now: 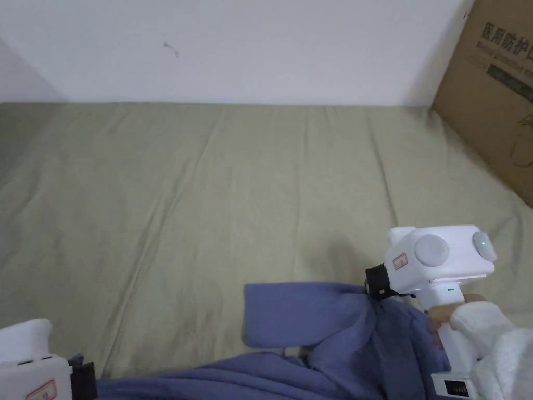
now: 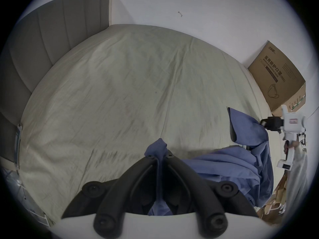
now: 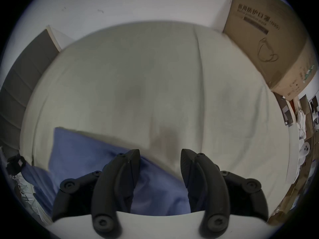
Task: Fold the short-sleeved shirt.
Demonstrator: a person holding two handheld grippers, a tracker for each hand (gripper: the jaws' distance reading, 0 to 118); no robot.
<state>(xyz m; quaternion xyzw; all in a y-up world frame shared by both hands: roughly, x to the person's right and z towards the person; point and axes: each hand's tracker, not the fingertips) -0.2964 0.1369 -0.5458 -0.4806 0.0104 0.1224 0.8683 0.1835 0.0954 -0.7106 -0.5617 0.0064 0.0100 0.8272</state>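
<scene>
A blue short-sleeved shirt [image 1: 333, 333] lies crumpled at the near edge of the bed, one sleeve spread flat toward the middle. My left gripper [image 2: 159, 156] is shut on a bunched fold of the shirt [image 2: 224, 166], and a tuft of cloth pokes out past its tips. It sits at the bottom left corner of the head view as the left gripper [image 1: 83, 377]. My right gripper [image 3: 160, 154] stands open just over the shirt [image 3: 103, 156], with blue cloth lying below the gap between its jaws. In the head view the right gripper [image 1: 372, 285] is at the shirt's right shoulder area, held by a hand in a white sleeve.
An olive-beige bed sheet [image 1: 234, 198] stretches wide and creased toward a white wall. A large cardboard box [image 1: 494, 94] leans at the back right corner of the bed. A grey padded headboard [image 2: 51, 35] borders the left end. Cardboard clutter [image 2: 279, 199] lies beside the bed on the right.
</scene>
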